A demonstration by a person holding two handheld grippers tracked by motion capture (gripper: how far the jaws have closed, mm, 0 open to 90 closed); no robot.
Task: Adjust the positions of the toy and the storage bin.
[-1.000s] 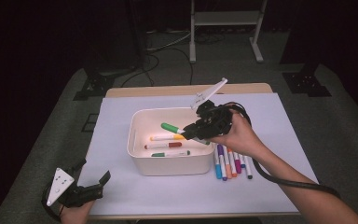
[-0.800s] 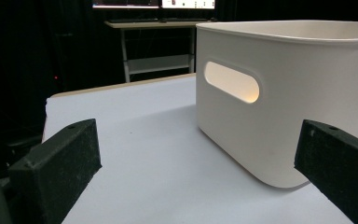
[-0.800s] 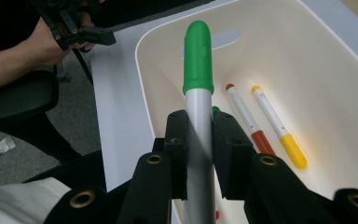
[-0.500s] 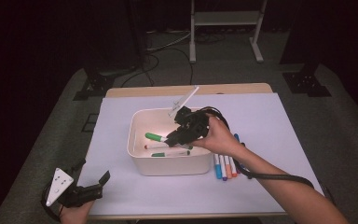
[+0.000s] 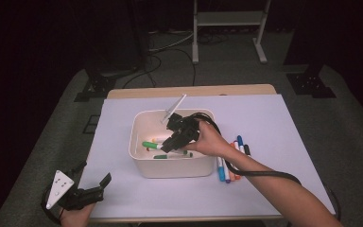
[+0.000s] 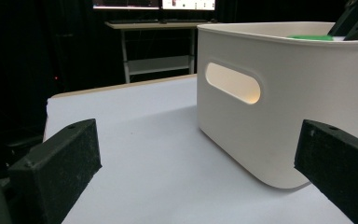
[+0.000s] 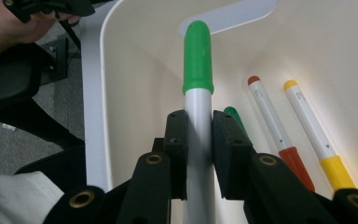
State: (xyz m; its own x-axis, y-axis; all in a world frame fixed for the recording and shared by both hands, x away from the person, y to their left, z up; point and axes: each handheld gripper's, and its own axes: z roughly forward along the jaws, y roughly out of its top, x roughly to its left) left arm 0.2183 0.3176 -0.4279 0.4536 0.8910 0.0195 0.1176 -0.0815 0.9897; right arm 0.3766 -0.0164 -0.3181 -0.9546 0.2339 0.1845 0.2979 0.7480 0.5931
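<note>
The white bin (image 5: pixel 172 163) sits mid-desk (image 5: pixel 274 123). Inside the bin, the right tool (image 7: pixel 199 140) pinches a green-capped marker (image 7: pixel 198 88). Left of the bin, the left tool (image 5: pixel 92 187) rests spread, holding nothing.

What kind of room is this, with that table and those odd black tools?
Probably a dim lab or recording studio: a white-covered table set up with a bin of markers, cables on the floor, and a desk with monitors behind.

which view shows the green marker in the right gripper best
The right gripper view: the green marker stands close up, clamped between the right gripper jaws. The high view shows it small above the bin; the left gripper view catches a green sliver.
</note>
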